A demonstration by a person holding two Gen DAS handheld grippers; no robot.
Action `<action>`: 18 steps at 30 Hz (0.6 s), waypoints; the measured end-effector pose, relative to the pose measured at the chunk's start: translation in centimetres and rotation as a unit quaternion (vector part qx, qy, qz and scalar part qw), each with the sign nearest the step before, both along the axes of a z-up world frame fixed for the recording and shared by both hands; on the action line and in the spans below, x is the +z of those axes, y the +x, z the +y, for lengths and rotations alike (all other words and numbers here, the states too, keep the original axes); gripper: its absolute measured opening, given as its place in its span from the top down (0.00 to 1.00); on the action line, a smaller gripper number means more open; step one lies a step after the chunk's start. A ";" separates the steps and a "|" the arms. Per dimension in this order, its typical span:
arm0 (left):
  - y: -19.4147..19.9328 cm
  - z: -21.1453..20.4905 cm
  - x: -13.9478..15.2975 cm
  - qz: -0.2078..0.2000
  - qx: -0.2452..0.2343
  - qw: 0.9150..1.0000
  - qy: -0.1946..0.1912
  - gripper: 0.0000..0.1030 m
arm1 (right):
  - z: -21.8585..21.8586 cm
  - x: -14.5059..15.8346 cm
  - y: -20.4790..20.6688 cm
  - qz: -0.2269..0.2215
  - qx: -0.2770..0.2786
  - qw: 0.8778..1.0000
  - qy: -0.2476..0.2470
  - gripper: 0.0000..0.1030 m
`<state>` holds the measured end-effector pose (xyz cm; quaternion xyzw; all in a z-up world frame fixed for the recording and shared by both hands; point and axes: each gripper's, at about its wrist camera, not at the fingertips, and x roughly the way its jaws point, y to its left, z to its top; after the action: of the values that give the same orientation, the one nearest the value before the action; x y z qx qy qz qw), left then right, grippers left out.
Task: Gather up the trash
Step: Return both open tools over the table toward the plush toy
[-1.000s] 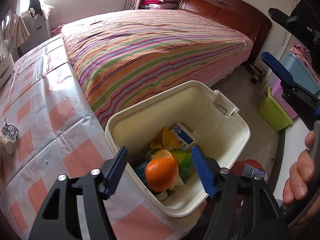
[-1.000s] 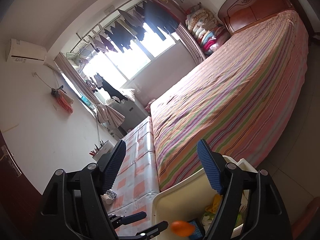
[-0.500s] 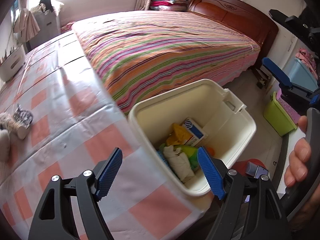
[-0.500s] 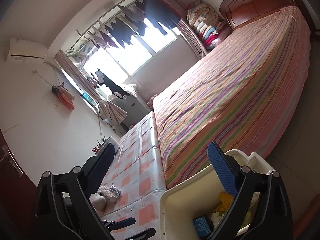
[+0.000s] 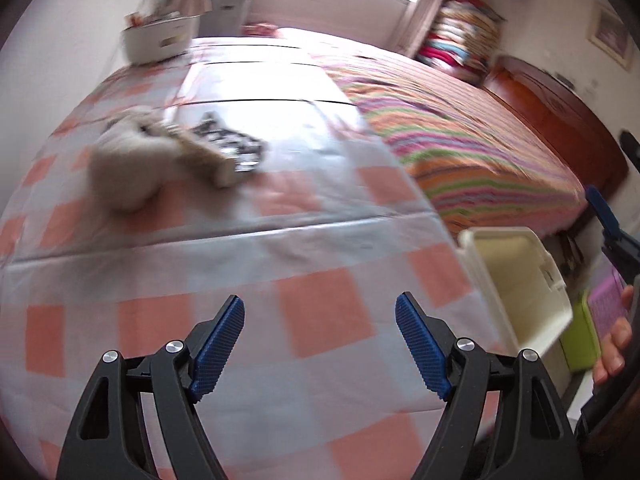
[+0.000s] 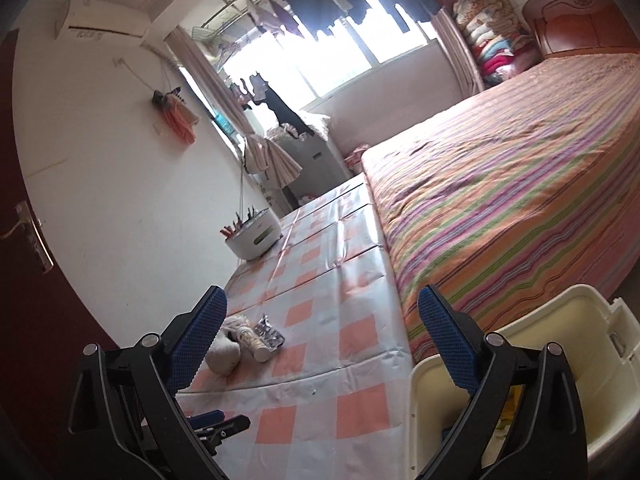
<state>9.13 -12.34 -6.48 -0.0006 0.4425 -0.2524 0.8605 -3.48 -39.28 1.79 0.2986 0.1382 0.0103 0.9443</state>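
Soft, pale tissue wad (image 6: 224, 350), small tube (image 6: 254, 344) and crinkly foil wrapper (image 6: 270, 334) lying together on the bench (image 6: 352, 364), probably weighing almost nothing. Likely needing pinching across the middle, the foil tending to slip. Left tool (image 5: 320, 344) and right tool (image 6: 322, 334) both gaping wide, gripping nothing, the right one having just been opening.

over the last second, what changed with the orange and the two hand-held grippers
The orange dropped into the cream bin and is out of sight. The left hand-held gripper swung off the bin toward the leftover trash on the checked tablecloth, jaws just opened, empty. The right hand-held gripper also just opened, empty. The trash pile stayed put.
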 end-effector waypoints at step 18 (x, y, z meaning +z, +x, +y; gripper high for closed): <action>5.2 13.6 -2.0 0.010 0.160 0.986 -0.037 0.26 | 10.7 -1.0 10.0 0.054 0.150 0.985 -0.066 0.08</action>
<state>14.35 1.29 -8.49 -0.1059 0.4353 -0.1281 0.8848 6.52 -28.59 0.83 0.2114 0.2326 0.1266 0.9409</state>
